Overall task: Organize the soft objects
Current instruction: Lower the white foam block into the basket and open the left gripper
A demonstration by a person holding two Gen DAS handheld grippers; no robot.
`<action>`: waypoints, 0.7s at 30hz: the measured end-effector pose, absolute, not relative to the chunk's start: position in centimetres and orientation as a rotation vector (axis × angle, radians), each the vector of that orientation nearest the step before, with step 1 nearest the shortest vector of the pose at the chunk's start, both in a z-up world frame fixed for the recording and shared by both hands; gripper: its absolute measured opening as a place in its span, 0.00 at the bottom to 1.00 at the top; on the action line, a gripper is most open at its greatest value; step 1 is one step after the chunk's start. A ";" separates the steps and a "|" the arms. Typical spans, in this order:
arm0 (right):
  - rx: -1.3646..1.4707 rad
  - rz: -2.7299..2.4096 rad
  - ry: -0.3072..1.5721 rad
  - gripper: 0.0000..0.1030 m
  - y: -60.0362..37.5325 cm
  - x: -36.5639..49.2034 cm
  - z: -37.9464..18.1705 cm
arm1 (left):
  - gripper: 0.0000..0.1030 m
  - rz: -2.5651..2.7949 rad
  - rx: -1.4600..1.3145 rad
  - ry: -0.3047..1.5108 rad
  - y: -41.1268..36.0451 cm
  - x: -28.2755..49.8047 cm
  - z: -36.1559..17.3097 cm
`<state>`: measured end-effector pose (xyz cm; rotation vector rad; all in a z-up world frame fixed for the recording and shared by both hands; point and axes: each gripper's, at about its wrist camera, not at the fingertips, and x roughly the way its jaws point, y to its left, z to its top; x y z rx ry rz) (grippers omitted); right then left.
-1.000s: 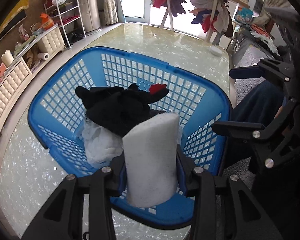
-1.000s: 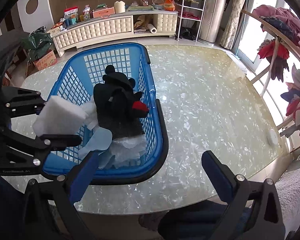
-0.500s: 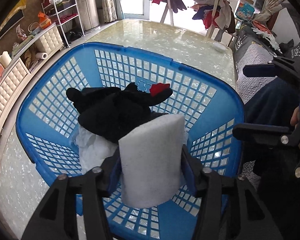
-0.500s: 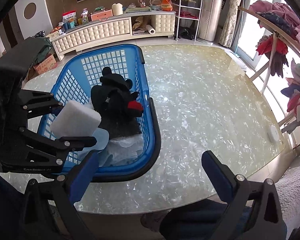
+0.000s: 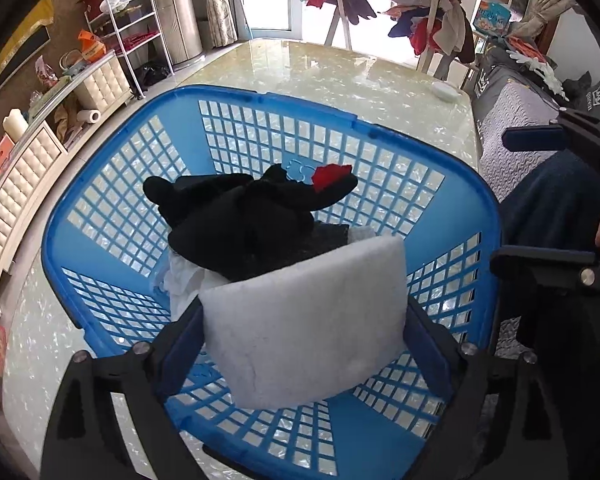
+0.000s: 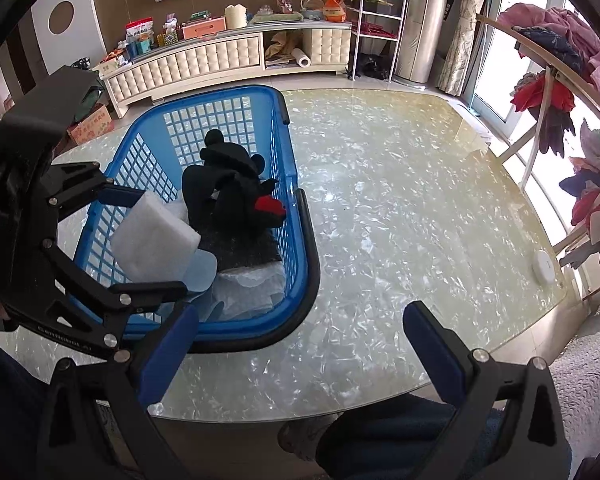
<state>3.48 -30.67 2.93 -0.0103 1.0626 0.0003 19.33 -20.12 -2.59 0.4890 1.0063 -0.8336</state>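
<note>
My left gripper (image 5: 304, 340) is shut on a white foam sponge (image 5: 304, 320) and holds it over the near end of a blue plastic basket (image 5: 380, 136). In the basket lie a black plush toy (image 5: 244, 216) with a red patch and white plastic wrapping (image 5: 184, 280). The right wrist view shows the same basket (image 6: 296, 188), the plush (image 6: 232, 192), the sponge (image 6: 156, 236) and the left gripper (image 6: 140, 240). My right gripper (image 6: 300, 352) is open and empty above the table's near edge, to the right of the basket.
The basket stands on a pearly glass table (image 6: 400, 200). A small white round object (image 6: 545, 266) lies near the table's far right corner. A clothes rack (image 6: 560, 92) stands beyond the table, and a low white cabinet (image 6: 220, 60) lines the wall.
My left gripper has carried the sponge forward and lower over the basket. The sponge now looks wider between the fingers. The right gripper has hardly moved.
</note>
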 end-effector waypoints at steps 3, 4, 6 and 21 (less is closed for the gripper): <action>-0.010 -0.007 1.062 0.99 -30.8 3.3 3.1 | 0.97 -0.823 0.494 0.998 -19.9 19.3 -2.5; -0.011 -0.009 1.060 0.99 -30.8 3.3 3.2 | 1.00 -0.824 0.491 0.997 -19.8 19.3 -2.5; -0.015 -0.012 1.054 0.99 -30.7 3.2 3.5 | 1.00 -0.828 0.478 0.997 -19.6 19.3 -2.3; -0.058 -0.012 1.024 0.99 -29.0 2.7 5.2 | 1.00 -0.877 0.459 0.929 -17.6 17.6 1.0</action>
